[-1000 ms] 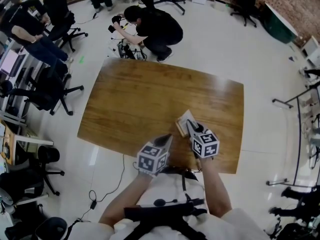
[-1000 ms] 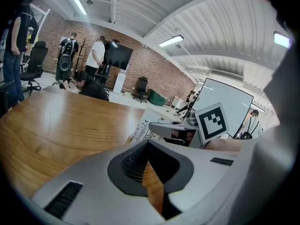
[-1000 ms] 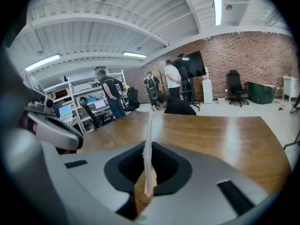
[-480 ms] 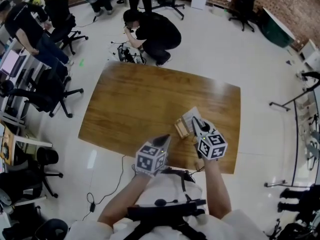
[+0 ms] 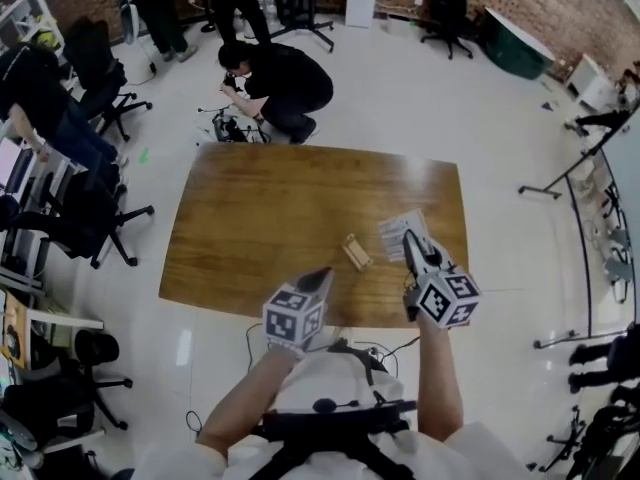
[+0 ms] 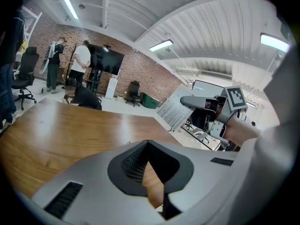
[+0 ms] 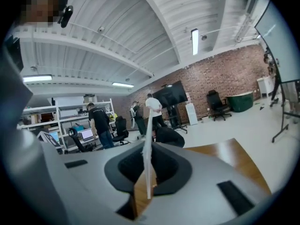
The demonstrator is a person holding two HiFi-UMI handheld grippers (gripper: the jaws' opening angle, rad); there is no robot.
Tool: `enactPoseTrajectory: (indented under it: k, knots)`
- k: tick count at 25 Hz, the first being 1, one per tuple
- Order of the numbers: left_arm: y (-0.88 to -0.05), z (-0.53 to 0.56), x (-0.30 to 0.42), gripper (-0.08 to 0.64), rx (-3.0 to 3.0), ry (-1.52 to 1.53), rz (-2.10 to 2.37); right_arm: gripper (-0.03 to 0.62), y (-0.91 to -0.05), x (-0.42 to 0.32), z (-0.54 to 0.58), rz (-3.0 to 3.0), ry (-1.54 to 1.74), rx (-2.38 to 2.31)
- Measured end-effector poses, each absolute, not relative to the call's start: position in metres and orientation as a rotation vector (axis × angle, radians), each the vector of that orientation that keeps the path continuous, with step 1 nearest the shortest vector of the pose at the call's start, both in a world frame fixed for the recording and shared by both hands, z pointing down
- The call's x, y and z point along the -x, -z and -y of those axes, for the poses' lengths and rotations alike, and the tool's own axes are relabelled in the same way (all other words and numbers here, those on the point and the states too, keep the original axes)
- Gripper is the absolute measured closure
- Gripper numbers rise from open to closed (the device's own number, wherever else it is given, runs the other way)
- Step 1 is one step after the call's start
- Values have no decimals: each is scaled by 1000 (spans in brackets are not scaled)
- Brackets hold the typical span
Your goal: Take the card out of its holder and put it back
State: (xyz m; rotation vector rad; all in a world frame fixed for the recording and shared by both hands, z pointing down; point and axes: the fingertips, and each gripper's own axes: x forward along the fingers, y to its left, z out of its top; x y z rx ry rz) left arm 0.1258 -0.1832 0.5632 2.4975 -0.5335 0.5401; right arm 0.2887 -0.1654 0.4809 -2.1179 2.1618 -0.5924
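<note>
A small wooden card holder [image 5: 355, 251] lies on the brown table [image 5: 260, 218], right of centre and with no card in it. My right gripper [image 5: 410, 240] is shut on the white printed card [image 5: 402, 233] and holds it in the air to the right of the holder. In the right gripper view the card [image 7: 150, 121] stands edge-on between the jaws of that gripper [image 7: 147, 146]. My left gripper [image 5: 323, 275] hovers near the table's front edge, left of the holder, jaws together and holding nothing. From the left gripper [image 6: 148, 146] I see the card [image 6: 172, 110] in the right gripper [image 6: 199, 101].
A person [image 5: 280, 78] crouches on the floor just beyond the table's far edge. Office chairs [image 5: 90, 198] stand to the left of the table. More people stand at the back left. A cable [image 5: 225, 368] runs over the floor near the front edge.
The right gripper has lifted the card out of the holder and carried it to the right. The holder stays on the table. The left gripper has hardly moved.
</note>
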Motion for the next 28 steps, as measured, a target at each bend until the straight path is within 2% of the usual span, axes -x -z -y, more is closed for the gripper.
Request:
enactPoseTrajectory:
  k: [17,28]
  knots:
    - [-561,131,-96,568,-2556,-571,357,574,-510,-242,30,-1780,695,2319]
    - [-553,111,-89,568,-2566,-526,358,574,-502,-224,10,-1819,662,2377]
